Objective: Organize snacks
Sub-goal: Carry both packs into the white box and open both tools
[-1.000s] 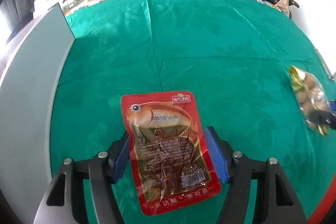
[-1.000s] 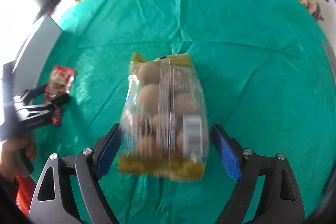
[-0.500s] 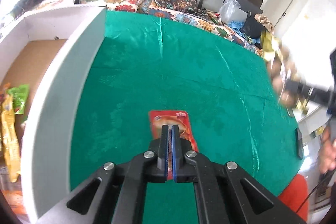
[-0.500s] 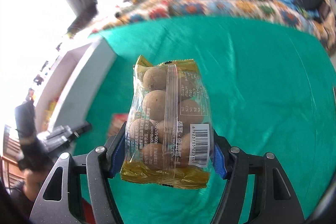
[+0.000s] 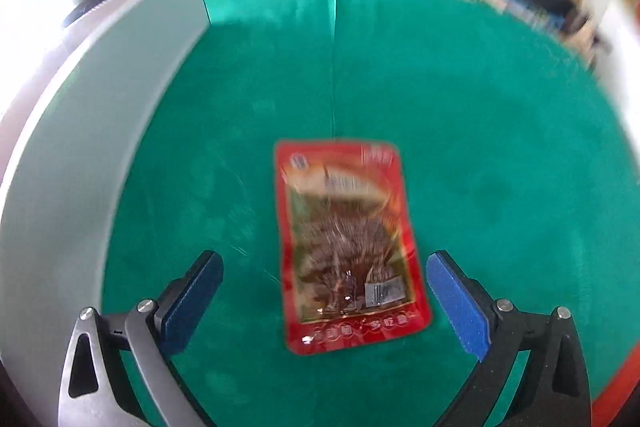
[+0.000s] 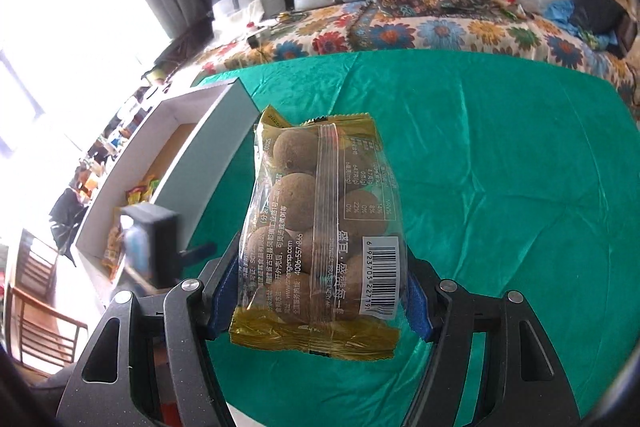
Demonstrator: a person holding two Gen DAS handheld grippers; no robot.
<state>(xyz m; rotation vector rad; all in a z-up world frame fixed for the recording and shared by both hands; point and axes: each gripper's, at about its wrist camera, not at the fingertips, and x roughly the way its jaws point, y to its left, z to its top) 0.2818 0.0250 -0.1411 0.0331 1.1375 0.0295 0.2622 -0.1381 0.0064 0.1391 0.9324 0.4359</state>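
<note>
- Left gripper point(image 5: 324, 303) jaws are opening wide around the flat red foil snack pouch point(image 5: 346, 247), which lies loose on the green cloth tabletop point(image 5: 480, 147); closing off-centre could skid it away.
- Right gripper point(image 6: 316, 291) clamps the clear bag of round brown snack balls point(image 6: 320, 227) aloft, short of the white open box point(image 6: 168, 163); the slick film might slip out.

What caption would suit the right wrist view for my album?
The right gripper holds a clear bag of brown balls above the green cloth, near the white box.
</note>
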